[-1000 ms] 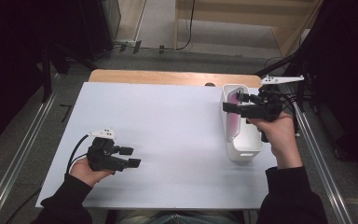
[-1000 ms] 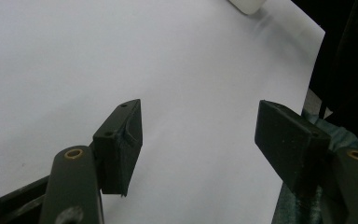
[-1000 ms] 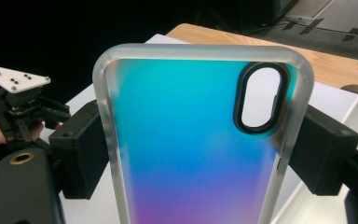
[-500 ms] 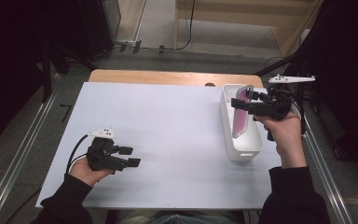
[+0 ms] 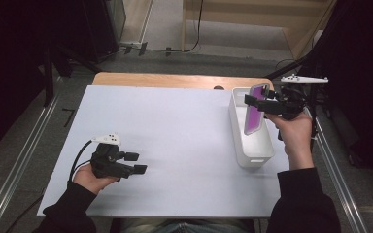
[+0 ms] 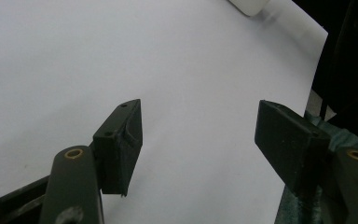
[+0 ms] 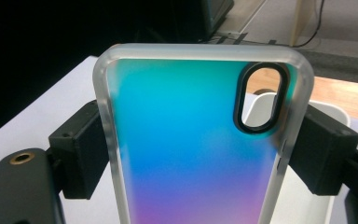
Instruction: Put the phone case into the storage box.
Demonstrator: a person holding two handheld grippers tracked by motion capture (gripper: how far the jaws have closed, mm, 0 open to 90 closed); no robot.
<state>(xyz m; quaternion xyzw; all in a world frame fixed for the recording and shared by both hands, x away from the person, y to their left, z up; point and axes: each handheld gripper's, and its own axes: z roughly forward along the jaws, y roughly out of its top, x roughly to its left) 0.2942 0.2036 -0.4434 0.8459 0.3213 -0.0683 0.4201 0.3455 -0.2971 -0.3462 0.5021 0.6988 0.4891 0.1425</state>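
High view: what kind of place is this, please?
Probably a lab or recording workspace, not a home: a bare white table board flanked by metal rails, cables on the grey floor, and a hand-held black right gripper lifting a purple-blue phone case from a white bin.

White table [image 5: 175,145], white rectangular bin [image 5: 252,150] resting near its right edge

The high view looks forward and down from above the person's side, taking in the whole desk [image 5: 175,145]. The left gripper view sits low and close behind its own fingers [image 6: 121,144], facing across bare desk toward a white bin [image 6: 247,5] far beyond them. The right gripper view looks along its fingers [image 7: 81,149], very near the phone case [image 7: 196,140] between them; the high view shares that case [image 5: 254,109] and bin [image 5: 252,155].
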